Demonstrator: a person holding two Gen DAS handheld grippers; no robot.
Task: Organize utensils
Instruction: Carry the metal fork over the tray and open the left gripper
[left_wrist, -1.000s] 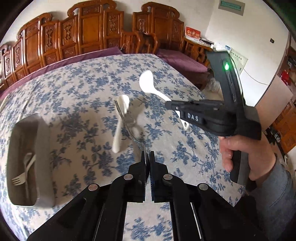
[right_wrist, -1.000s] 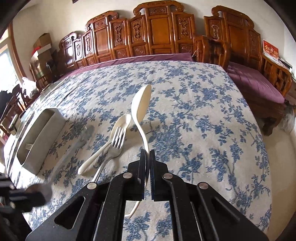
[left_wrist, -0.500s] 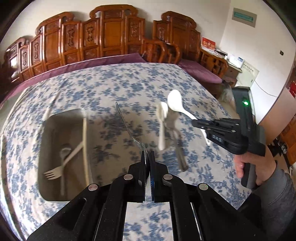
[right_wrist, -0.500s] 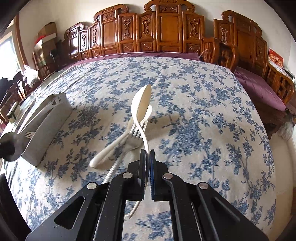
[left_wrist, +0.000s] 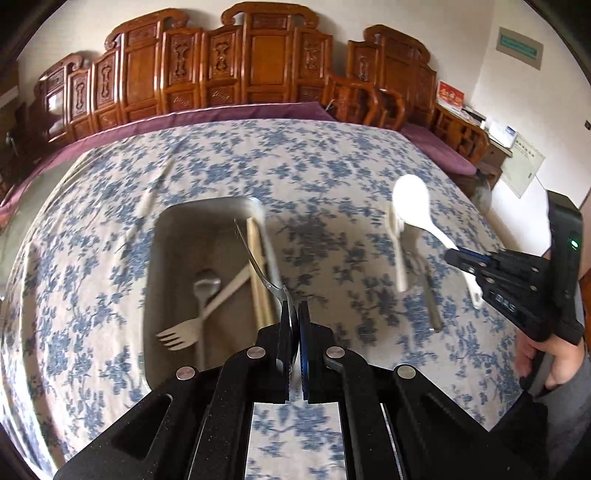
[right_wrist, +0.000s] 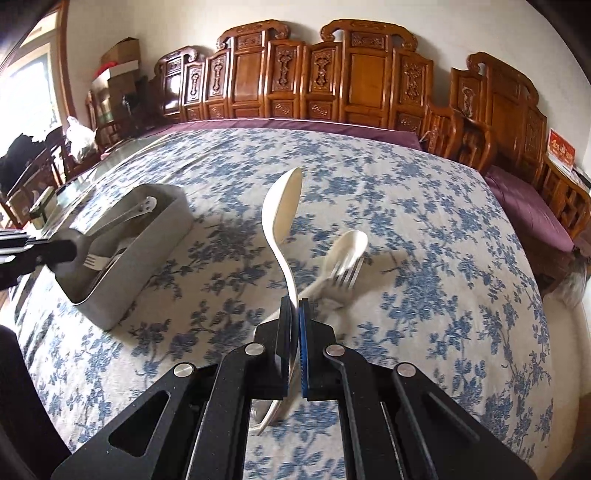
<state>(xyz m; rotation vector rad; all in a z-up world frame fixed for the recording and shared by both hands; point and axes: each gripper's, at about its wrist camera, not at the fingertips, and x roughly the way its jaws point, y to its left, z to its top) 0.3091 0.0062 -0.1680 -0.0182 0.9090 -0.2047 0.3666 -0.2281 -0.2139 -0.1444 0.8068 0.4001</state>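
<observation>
My left gripper (left_wrist: 294, 310) is shut on a metal spoon (left_wrist: 255, 254) and holds it over the grey metal utensil box (left_wrist: 162, 236). In the box lie a metal spoon (left_wrist: 205, 288), a pale fork (left_wrist: 181, 334) and chopsticks (left_wrist: 258, 273). My right gripper (right_wrist: 295, 306) is shut on a white ladle-shaped spoon (right_wrist: 280, 210), held above the table; it also shows in the left wrist view (left_wrist: 413, 203). A white spoon (right_wrist: 347, 243) and a metal fork (right_wrist: 343, 275) lie on the flowered cloth to its right. The box (right_wrist: 155, 254) shows at the left of the right wrist view.
The table has a blue flowered cloth (right_wrist: 406, 221). Carved wooden chairs (right_wrist: 332, 74) line its far side. The table edge drops off at the right (right_wrist: 554, 295). Clutter and boxes stand at the far left (right_wrist: 114, 74).
My left gripper has carried the metal spoon leftward until it is over the box. My right gripper has kept hold of the white spoon and shifted a little toward the box.
</observation>
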